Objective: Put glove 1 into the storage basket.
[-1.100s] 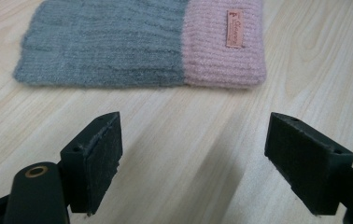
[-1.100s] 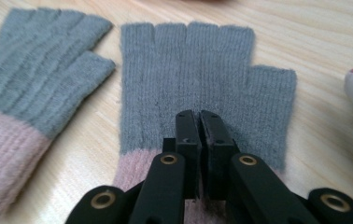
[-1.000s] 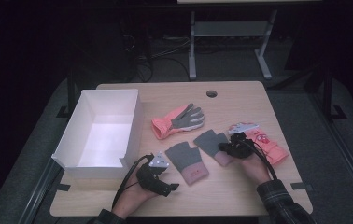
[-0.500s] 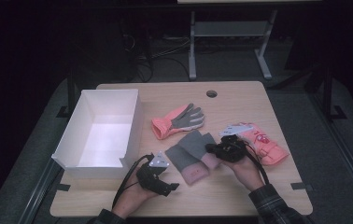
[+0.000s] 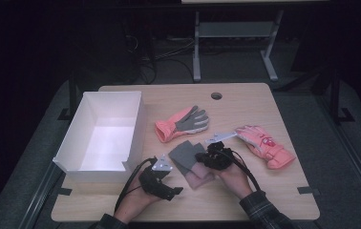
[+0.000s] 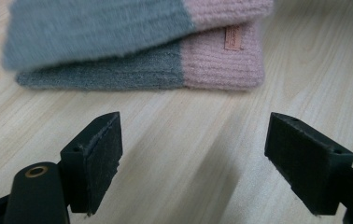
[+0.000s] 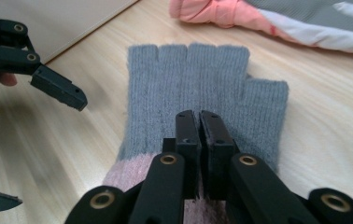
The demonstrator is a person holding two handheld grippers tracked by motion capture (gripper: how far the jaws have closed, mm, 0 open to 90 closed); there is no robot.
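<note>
Left gripper (image 6: 191, 163) fingers (image 6: 97, 158) spread wide, nothing between them, resting low on the table (image 5: 274, 191) near its front edge, pointed at the stacked knit pair just ahead. White box (image 5: 107, 136) far left, open-topped. At centre, grey-and-pink fingerless glove (image 7: 202, 93) lying over its twin (image 6: 165, 74), cuffs toward the person, finger openings away. Right gripper (image 7: 199, 126) fingers pinched together on the upper glove near the seam where grey meets pink, a fold of knit apparently caught between the pads; grey palm and stubby finger openings stretched out flat beyond the tips. Judged soft, light, limp, stretchy wool: likely to drape and sag when lifted, no risk of breakage, some risk of dragging the lower glove along by fuzz. Best hold probably at the ribbed pink cuff, thicker and firmer. Behind, coral work glove (image 5: 183, 123); far right, pink ski glove (image 5: 264, 145), well apart.
</note>
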